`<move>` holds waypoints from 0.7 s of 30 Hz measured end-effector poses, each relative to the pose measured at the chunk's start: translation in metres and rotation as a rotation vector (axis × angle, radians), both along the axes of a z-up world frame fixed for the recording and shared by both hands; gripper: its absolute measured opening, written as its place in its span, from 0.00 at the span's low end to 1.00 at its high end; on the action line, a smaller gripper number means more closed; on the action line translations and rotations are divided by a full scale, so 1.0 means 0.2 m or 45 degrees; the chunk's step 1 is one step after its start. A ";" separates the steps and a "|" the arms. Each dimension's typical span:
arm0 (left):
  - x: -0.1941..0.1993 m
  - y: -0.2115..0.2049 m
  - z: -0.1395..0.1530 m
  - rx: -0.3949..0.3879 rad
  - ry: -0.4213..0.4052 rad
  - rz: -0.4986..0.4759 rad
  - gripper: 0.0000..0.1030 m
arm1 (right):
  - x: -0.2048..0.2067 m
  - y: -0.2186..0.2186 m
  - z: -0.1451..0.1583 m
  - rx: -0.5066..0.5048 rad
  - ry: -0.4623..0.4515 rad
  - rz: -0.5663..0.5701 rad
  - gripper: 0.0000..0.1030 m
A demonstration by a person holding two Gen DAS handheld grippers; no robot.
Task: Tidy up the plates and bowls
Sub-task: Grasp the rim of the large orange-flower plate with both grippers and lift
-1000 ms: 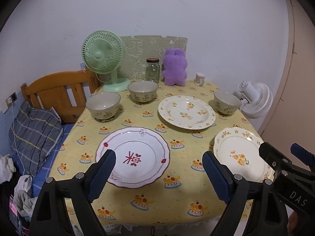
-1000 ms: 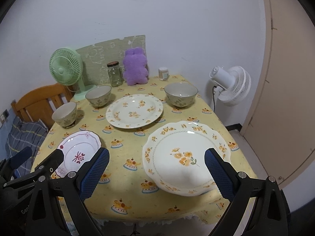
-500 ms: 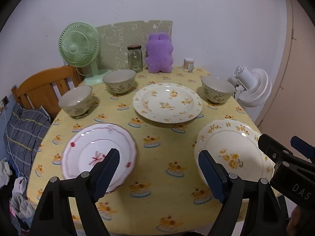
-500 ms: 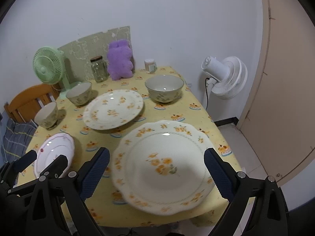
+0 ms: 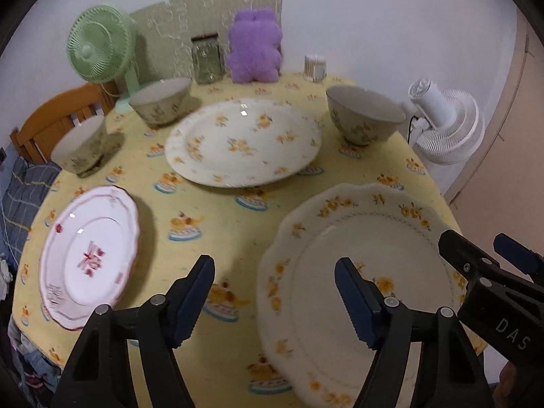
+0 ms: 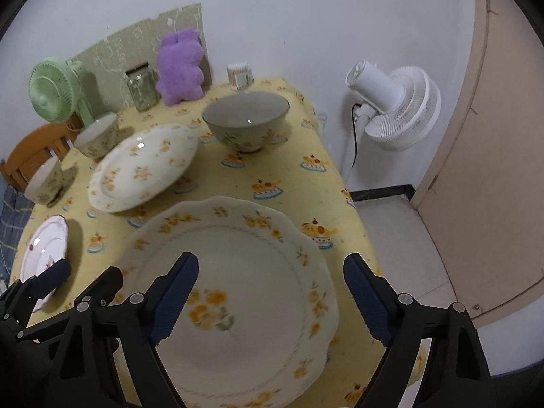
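My left claw [image 5: 274, 292] is over the near part of the yellow tablecloth [image 5: 217, 204], jaws apart and just been closing, nothing between the pads but cloth and the left rim of the scalloped plate [image 5: 367, 248]. That plate lies under and right of the left claw's right finger, flat on the table.

My right claw [image 6: 271, 292] hangs right above the same scalloped plate [image 6: 238, 255], jaws wide, just been narrowing a bit, no pad touching the plate as far as I can tell. The plate's yellow flower print sits between the two fingers in that view.

Left of my left claw: the red-pattern plate [image 5: 88, 255], flat, near the table edge, apart from the fingers. Ahead of both claws, mid-table: the round floral plate [image 5: 243, 142]; whether it lies fully flat I cannot tell, motion blur.

Bowls, all upright, all well ahead of the claws: one ahead-right [image 5: 365, 119], closest to the right claw's line [image 6: 246, 120]; one ahead-left behind the round plate [image 5: 159, 103]; one further left by the edge [image 5: 80, 149].

Far back against the wall: green fan [image 5: 98, 44], glass jar [image 5: 205, 59], purple plush [image 5: 255, 47], small cup of swabs [image 5: 314, 66]. White fan [image 6: 394, 105] stands off the table, right of the right claw.
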State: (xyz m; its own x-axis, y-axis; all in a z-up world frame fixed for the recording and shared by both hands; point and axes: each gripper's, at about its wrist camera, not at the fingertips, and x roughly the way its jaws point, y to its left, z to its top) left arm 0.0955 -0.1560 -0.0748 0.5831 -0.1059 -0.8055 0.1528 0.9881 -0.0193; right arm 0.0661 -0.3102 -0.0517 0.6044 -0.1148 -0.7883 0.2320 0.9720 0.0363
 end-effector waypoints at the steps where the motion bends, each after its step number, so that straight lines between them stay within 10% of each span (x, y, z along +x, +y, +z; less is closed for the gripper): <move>1: 0.01 -0.01 -0.01 0.006 0.011 0.003 0.71 | 0.02 -0.02 -0.02 0.001 0.014 0.003 0.85; 21: 0.17 -0.14 -0.19 0.063 0.118 -0.009 0.66 | 0.13 -0.12 -0.32 0.124 0.244 -0.014 0.70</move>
